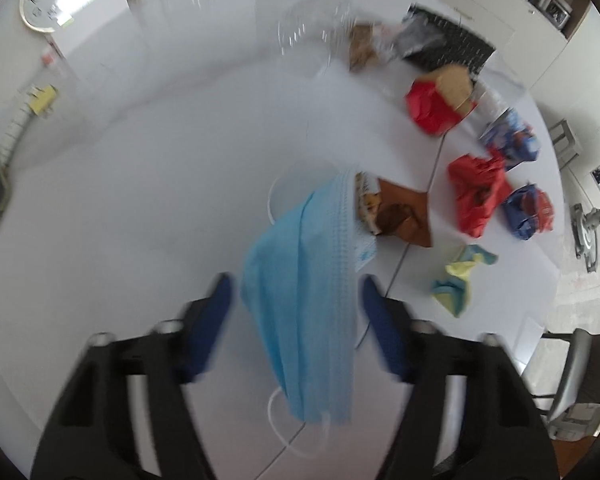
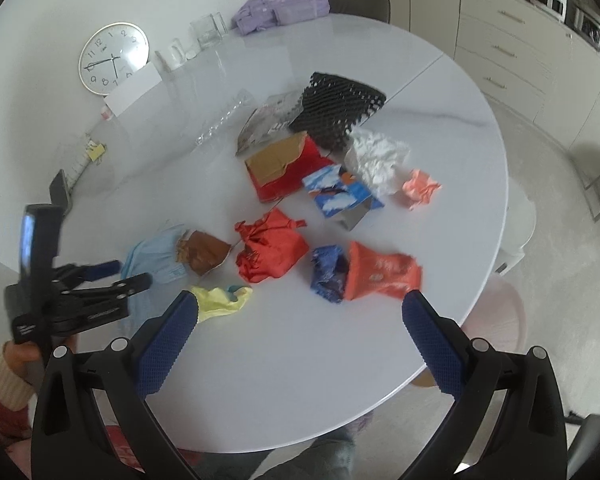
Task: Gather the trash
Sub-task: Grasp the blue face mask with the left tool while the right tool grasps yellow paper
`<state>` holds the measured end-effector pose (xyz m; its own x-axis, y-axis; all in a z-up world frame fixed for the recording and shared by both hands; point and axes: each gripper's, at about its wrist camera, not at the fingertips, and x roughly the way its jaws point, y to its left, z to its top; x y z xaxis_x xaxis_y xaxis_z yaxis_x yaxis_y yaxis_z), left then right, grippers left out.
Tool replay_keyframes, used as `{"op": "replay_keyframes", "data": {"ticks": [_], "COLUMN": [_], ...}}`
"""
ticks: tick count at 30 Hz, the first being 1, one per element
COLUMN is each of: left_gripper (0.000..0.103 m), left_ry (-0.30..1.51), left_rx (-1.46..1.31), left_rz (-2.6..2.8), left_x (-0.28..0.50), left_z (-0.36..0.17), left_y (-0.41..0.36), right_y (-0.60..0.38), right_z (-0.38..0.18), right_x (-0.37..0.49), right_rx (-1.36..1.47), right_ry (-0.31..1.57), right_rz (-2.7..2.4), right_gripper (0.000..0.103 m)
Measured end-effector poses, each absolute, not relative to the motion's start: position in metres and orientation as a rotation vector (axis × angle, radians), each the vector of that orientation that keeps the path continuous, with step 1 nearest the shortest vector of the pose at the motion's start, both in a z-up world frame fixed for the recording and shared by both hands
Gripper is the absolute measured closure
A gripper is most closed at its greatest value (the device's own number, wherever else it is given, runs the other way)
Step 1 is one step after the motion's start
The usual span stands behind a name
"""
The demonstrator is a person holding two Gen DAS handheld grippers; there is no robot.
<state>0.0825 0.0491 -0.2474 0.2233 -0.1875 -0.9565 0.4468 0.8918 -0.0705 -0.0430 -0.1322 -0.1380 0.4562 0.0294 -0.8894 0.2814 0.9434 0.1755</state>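
On a round white table (image 2: 440, 128) strewn w/ litter, my left gripper (image 1: 296, 312) hangs wide open around a blue face mask (image 1: 304, 304), pads either side and apparently not touching it; the picture is smeared, so contact is hard to call. Main risk, as I judge it: the mask is limp and folded, so if I close too high I may pinch only one layer or an ear loop (image 1: 284, 428) and it could slip free or drag the brown wrapper (image 1: 404, 216) touching it at 1 o'clock. The blur suggests I'm moving fast, which would make a miss likelier. My right gripper (image 2: 300, 304) is also wide open, empty, hovering over the near table edge; an orange packet (image 2: 380, 272) and a blue crumpled wrapper (image 2: 328, 272) lie just ahead at 12 to 1 o'clock, a yellow scrap (image 2: 220, 300) beside my left pad at 10. Farther off at 12: a red crumpled bag (image 2: 272, 252), a red carton (image 2: 284, 168), white tissue (image 2: 376, 160), a black mesh basket (image 2: 336, 112). No bin shows in either view, so where the trash goes I can't tell.
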Motion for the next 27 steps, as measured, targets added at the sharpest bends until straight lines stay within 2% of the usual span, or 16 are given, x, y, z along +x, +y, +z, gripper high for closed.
{"op": "replay_keyframes", "data": {"ticks": [1, 5, 7, 14, 15, 16, 20, 23, 27], "left_gripper": [0.069, 0.085, 0.093, 0.093, 0.093, 0.093, 0.093, 0.093, 0.093], "left_ry": [1.291, 1.267, 1.252, 1.198, 1.199, 1.198, 1.184, 1.182, 1.133], "left_rx": [0.229, 0.211, 0.206, 0.159, 0.146, 0.133, 0.123, 0.123, 0.193], "left_rz": [-0.449, -0.473, -0.492, -0.469, -0.464, -0.460, -0.448, -0.461, -0.510], "left_x": [0.086, 0.091, 0.090, 0.093, 0.093, 0.093, 0.091, 0.087, 0.074], "left_z": [-0.252, -0.250, -0.245, -0.211, -0.208, -0.204, -0.192, -0.189, -0.177], "left_y": [0.051, 0.058, 0.061, 0.093, 0.098, 0.101, 0.114, 0.113, 0.087], "right_y": [-0.129, -0.110, -0.097, -0.058, -0.055, -0.051, -0.047, -0.052, -0.070], "right_z": [-0.141, -0.164, -0.179, -0.226, -0.231, -0.234, -0.241, -0.235, -0.215], "right_x": [-0.042, -0.030, -0.021, 0.013, 0.016, 0.019, 0.022, 0.017, 0.000], "right_rx": [0.327, 0.358, 0.380, 0.345, 0.327, 0.313, 0.293, 0.322, 0.401], "right_ry": [1.094, 1.135, 1.161, 1.253, 1.263, 1.272, 1.292, 1.281, 1.244], "right_rz": [-0.158, -0.138, -0.112, -0.143, -0.152, -0.148, -0.134, -0.110, -0.066], "right_gripper": [0.002, 0.002, 0.005, 0.016, 0.024, 0.036, 0.067, 0.074, 0.075]}}
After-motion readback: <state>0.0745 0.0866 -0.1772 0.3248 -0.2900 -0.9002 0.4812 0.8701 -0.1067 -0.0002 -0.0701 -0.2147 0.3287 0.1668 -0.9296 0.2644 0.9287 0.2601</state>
